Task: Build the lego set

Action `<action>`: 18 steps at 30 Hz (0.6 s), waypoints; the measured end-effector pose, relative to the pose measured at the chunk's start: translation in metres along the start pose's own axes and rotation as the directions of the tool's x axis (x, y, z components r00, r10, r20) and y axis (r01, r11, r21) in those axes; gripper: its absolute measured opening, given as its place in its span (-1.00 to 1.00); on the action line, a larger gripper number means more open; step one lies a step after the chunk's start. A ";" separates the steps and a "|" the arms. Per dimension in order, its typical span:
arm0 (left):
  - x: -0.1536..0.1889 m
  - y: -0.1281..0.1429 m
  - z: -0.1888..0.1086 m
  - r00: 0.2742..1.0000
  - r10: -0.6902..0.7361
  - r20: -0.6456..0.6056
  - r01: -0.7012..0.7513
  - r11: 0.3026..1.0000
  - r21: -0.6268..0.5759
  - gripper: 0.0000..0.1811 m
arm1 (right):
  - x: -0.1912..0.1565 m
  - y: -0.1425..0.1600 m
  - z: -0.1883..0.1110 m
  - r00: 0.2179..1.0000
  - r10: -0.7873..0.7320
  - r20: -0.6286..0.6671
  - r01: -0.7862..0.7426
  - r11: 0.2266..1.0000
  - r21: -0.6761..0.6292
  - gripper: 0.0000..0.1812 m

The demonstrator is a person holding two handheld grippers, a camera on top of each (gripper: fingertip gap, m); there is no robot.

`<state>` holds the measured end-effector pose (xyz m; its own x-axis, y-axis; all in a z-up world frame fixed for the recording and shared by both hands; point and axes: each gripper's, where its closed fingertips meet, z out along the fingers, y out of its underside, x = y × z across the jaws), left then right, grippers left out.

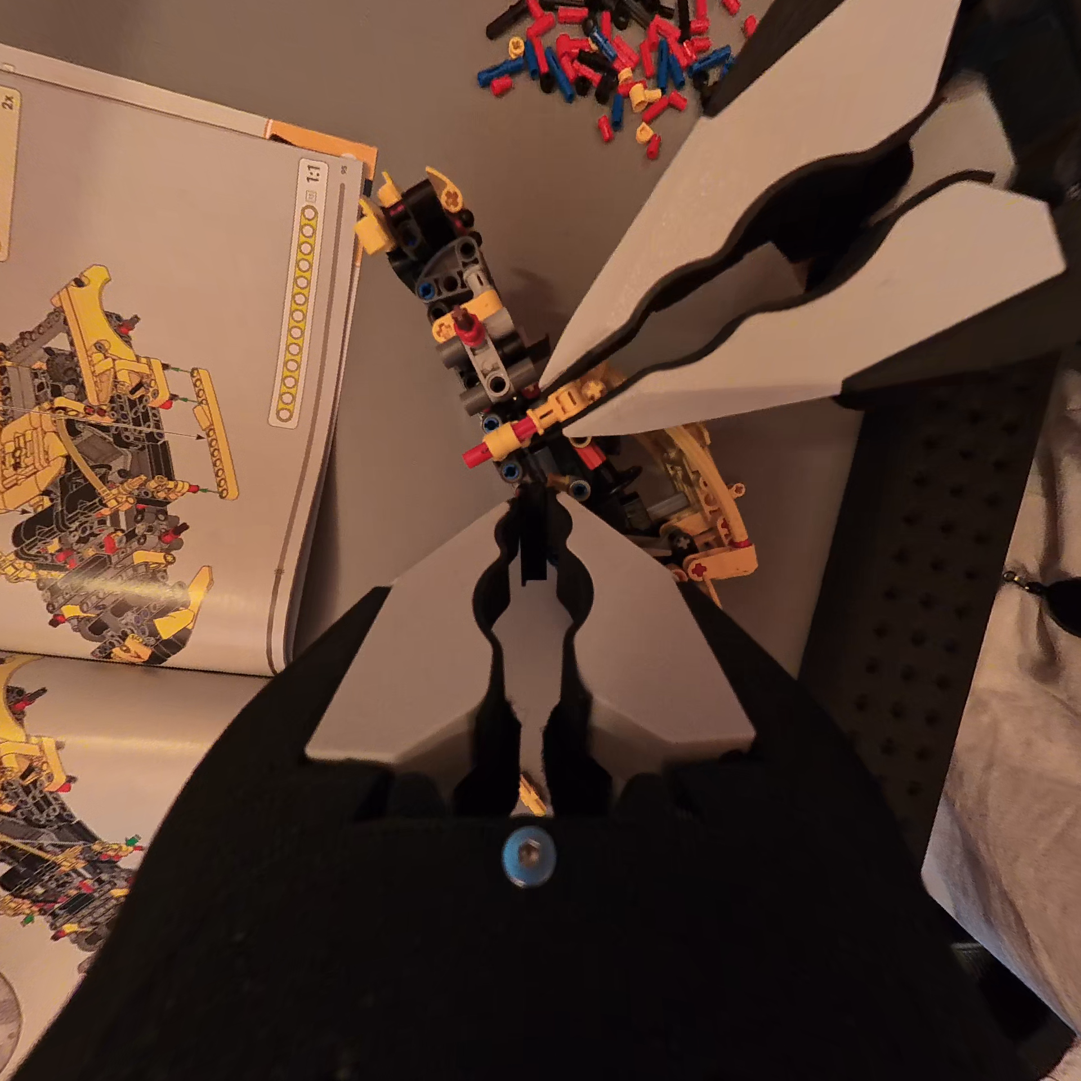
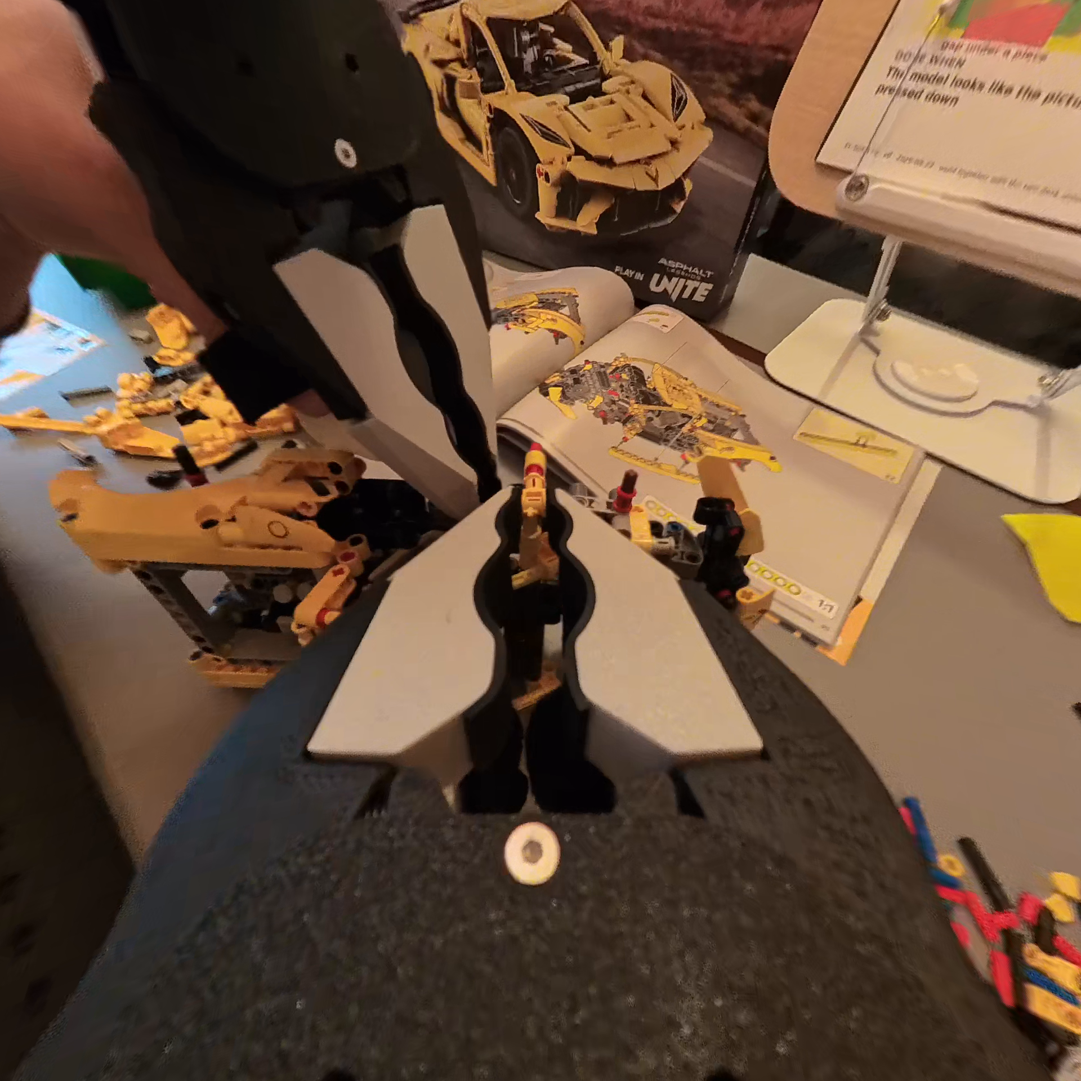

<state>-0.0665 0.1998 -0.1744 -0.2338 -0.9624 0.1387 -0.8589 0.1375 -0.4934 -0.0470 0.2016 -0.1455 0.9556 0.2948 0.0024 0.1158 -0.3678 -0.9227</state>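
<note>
The half-built model [image 1: 468, 304] of black, grey and yellow parts lies in the middle of the grey table. My left gripper [image 1: 533, 502] is shut on a thin black beam [image 1: 532, 553] at the model's near end. My right gripper [image 1: 553, 403] comes in from the upper right and is shut on a yellow connector with a red axle [image 1: 515, 436] on the model. In the right wrist view, the right gripper [image 2: 533, 497] holds that yellow connector [image 2: 533, 503] upright. The left gripper [image 2: 488, 488] reaches down from the upper left beside it. The model's yellow body panel [image 2: 205, 515] lies to the left.
An open instruction booklet [image 1: 175, 362] lies left of the model; it also shows in the right wrist view [image 2: 672, 409]. A pile of red, blue and black pins [image 1: 614, 58] is at the back. The set's box [image 2: 585, 146], a paper stand [image 2: 936, 327] and loose yellow parts [image 2: 175, 409] surround the work. My two grippers' fingertips are within a few centimetres of each other.
</note>
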 end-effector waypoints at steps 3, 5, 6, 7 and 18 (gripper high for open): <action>0.000 0.000 0.000 1.000 0.011 0.011 -0.011 1.000 -0.004 -0.91 | 0.000 0.000 -0.001 0.995 0.092 0.034 -0.092 0.996 0.006 -0.93; 0.000 0.000 0.000 1.000 0.022 0.021 -0.022 1.000 -0.007 -0.91 | -0.001 0.001 0.000 0.981 0.184 0.065 -0.185 0.983 0.012 -0.93; 0.000 0.000 0.000 0.999 0.027 0.025 -0.027 1.000 -0.009 -0.91 | -0.001 0.001 0.000 0.972 0.219 0.083 -0.221 0.975 0.013 -0.93; 0.000 0.000 0.000 0.999 0.028 0.027 -0.028 1.000 -0.009 -0.91 | -0.001 0.001 0.000 0.971 0.220 0.089 -0.222 0.975 0.014 -0.93; 0.003 -0.001 0.000 0.999 0.032 0.024 -0.032 0.999 -0.008 -0.91 | 0.001 0.000 -0.003 0.773 -0.611 -0.171 0.594 0.792 -0.143 -0.93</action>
<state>-0.0659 0.1969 -0.1738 -0.2499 -0.9629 0.1017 -0.8545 0.1699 -0.4909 -0.0456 0.1989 -0.1444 0.7144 0.3015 0.6315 0.6979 -0.2420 -0.6740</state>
